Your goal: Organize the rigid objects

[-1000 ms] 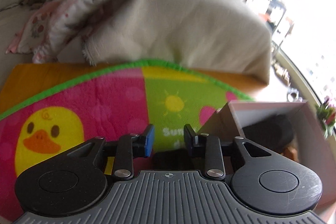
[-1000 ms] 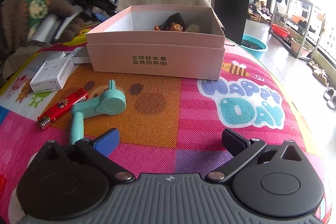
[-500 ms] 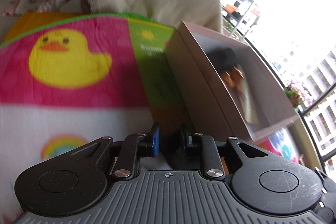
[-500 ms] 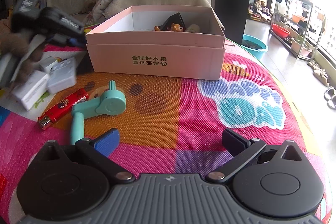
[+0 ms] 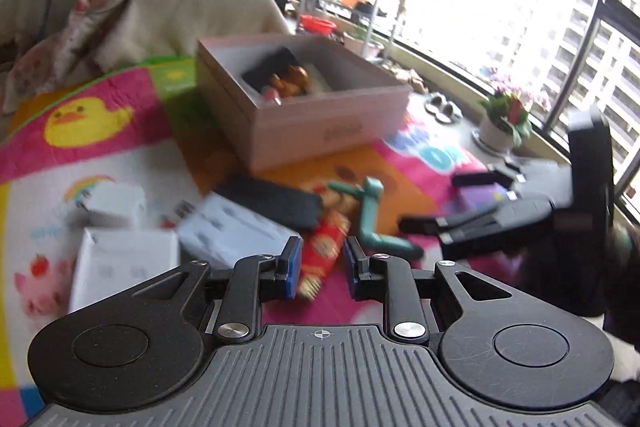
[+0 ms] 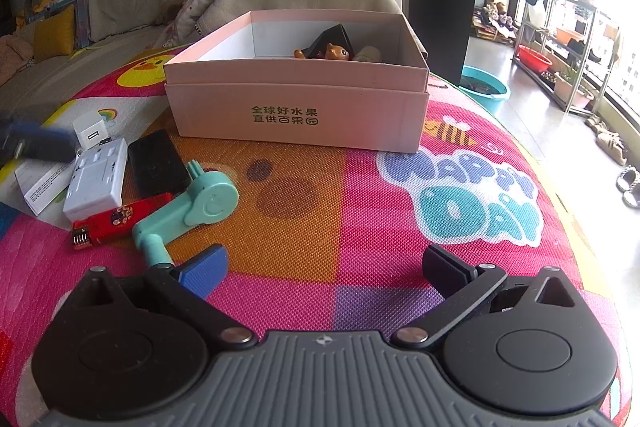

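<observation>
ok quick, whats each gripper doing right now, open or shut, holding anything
Left gripper: open a little, holding nothing; the red lighter shows on the mat between its fingers.
Right gripper: wide open, empty.

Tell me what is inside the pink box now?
Inside the pink box lie a black wedge-shaped object, an orange toy figure and a pale object. Its front wall hides the floor.
</observation>
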A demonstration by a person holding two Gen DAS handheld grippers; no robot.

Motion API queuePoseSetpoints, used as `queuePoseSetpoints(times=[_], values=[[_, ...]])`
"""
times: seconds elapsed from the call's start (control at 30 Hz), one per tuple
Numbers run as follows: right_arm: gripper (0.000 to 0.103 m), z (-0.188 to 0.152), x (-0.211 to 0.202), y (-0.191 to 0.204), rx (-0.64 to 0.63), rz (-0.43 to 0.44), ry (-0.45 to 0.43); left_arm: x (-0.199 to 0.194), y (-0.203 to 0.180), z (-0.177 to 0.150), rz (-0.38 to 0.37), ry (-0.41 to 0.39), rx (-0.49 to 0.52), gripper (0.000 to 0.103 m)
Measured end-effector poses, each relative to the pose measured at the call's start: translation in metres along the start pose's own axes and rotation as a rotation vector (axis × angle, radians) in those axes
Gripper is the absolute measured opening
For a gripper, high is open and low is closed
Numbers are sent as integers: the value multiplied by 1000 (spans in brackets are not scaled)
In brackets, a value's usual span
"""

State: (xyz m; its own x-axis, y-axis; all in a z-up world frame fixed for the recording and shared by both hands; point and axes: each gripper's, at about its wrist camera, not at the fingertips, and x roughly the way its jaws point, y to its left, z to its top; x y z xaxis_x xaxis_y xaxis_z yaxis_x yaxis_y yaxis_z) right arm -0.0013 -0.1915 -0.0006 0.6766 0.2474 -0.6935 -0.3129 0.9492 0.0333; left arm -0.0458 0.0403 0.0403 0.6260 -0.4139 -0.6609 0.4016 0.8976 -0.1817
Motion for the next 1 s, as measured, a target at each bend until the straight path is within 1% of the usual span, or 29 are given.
queuePoseSetpoints(times=[0.07, 0.13, 0.17, 0.23, 0.3, 0.37, 0.5, 0.63, 0.7, 0.8, 0.87, 0.93, 1.0], values=[[103, 0, 0, 0, 0, 0, 0, 7, -8, -6, 27, 8, 43, 27], [103, 0, 0, 0, 0, 0, 1, 12, -12, -9, 95, 4, 90, 28], [103, 0, 0, 0, -1, -1, 0, 16, -11, -8, 109, 5, 95, 27], [103, 0, 0, 0, -1, -1, 0, 24, -4, -7, 87, 17, 64, 27], [103, 0, 0, 0, 0, 0, 0, 34, 4, -5, 36, 52, 33, 32], [103, 0, 0, 0, 0, 0, 0, 39, 3, -5, 18, 45, 43, 33], [103, 0, 0, 0, 0, 0, 2, 48, -6, -2, 28, 28, 61, 33], [103, 1, 1, -2, -2, 11, 13, 47, -22, -11, 55, -5, 141, 33], [103, 2, 0, -3, -9, 21, 20, 41, -28, -19, 80, -16, 170, 28], [103, 1, 0, -4, -24, 32, 22, 27, -26, -29, 128, -14, 123, 27], [103, 2, -1, -4, -31, 41, 31, 18, -18, -35, 191, -19, 66, 28], [102, 3, -7, -4, -34, 84, 26, 11, -7, -38, 197, -31, -6, 28], [102, 4, -17, 0, -32, 135, -15, 10, 1, -39, 173, -47, -65, 27]])
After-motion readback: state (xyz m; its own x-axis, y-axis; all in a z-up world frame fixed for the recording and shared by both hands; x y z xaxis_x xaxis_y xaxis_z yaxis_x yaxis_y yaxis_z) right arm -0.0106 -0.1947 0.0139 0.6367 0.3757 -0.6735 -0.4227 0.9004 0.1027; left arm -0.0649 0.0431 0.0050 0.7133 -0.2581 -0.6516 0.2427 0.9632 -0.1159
